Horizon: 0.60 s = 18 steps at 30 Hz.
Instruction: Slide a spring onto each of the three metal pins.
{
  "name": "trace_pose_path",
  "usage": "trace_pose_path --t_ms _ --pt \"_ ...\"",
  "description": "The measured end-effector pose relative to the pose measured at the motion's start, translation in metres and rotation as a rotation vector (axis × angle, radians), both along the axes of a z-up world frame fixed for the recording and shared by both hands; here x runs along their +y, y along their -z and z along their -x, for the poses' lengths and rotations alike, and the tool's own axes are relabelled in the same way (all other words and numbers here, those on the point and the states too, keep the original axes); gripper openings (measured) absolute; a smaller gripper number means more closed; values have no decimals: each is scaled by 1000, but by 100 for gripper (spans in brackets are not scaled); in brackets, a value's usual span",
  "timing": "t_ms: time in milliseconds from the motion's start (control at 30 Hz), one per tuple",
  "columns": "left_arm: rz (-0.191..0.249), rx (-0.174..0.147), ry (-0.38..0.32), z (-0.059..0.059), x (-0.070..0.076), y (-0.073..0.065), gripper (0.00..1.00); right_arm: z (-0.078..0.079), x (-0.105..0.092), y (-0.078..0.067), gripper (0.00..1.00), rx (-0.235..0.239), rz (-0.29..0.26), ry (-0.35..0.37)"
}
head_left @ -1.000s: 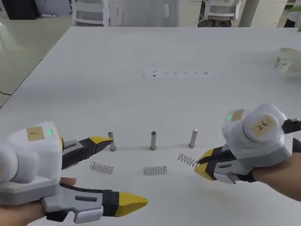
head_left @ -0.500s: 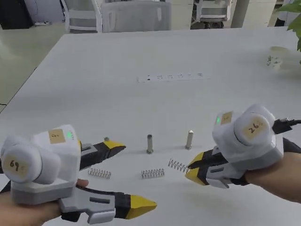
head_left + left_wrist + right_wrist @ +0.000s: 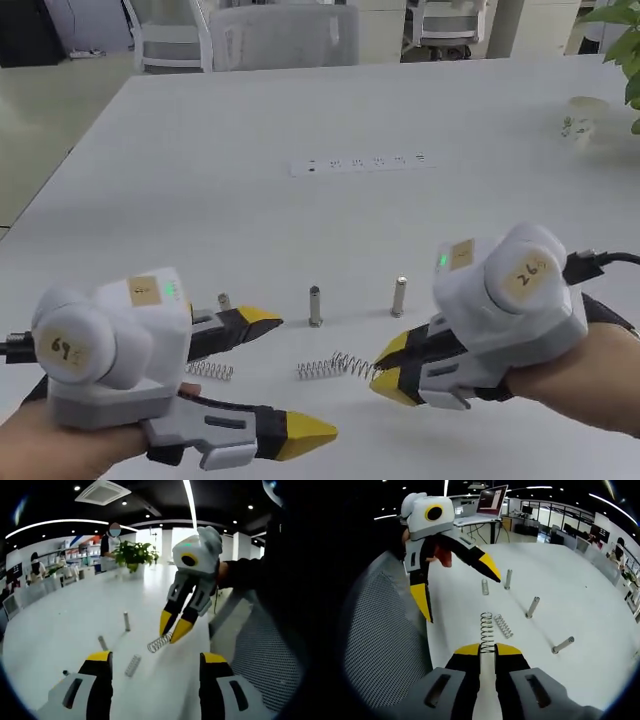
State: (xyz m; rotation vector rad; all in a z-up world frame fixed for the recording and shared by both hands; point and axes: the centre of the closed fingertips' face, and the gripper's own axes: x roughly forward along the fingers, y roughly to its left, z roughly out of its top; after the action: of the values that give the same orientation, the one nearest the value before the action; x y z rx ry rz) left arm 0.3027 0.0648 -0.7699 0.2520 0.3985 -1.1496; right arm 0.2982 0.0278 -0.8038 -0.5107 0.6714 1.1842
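Three short metal pins stand upright in a row on the white table: left pin [image 3: 224,301], middle pin [image 3: 315,306], right pin [image 3: 399,296]. My right gripper [image 3: 383,366] is shut on one end of a spring [image 3: 352,361], which sticks out from its tips toward the left. In the right gripper view that held spring [image 3: 486,626] points forward from the right gripper [image 3: 488,650]. Two other springs lie flat before the pins, a left spring [image 3: 208,370] and a middle spring [image 3: 315,369]. My left gripper [image 3: 286,377] hovers open at the near left, holding nothing.
A white power strip [image 3: 365,162] lies farther back on the table [image 3: 250,180]. A small glass pot [image 3: 583,115] with a plant stands at the far right. Chairs [image 3: 285,35] line the far edge. A grey mesh chair seat [image 3: 380,630] is below the table's near edge.
My right gripper has carried the held spring leftward, from beside the right pin toward the middle spring. The left gripper has edged right, still open. The head camera has shifted.
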Motion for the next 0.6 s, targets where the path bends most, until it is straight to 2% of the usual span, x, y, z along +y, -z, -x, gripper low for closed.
trace_pose_path --t_ms 200,467,600 --pt "-5 1 21 -1 -2 3 58 8 4 2 7 -1 -2 -51" --pt "-17 16 62 9 -7 12 47 16 9 4 7 15 -5 -95" --pt "-25 23 90 14 -8 16 38 19 10 6 7 26 -7 -113"
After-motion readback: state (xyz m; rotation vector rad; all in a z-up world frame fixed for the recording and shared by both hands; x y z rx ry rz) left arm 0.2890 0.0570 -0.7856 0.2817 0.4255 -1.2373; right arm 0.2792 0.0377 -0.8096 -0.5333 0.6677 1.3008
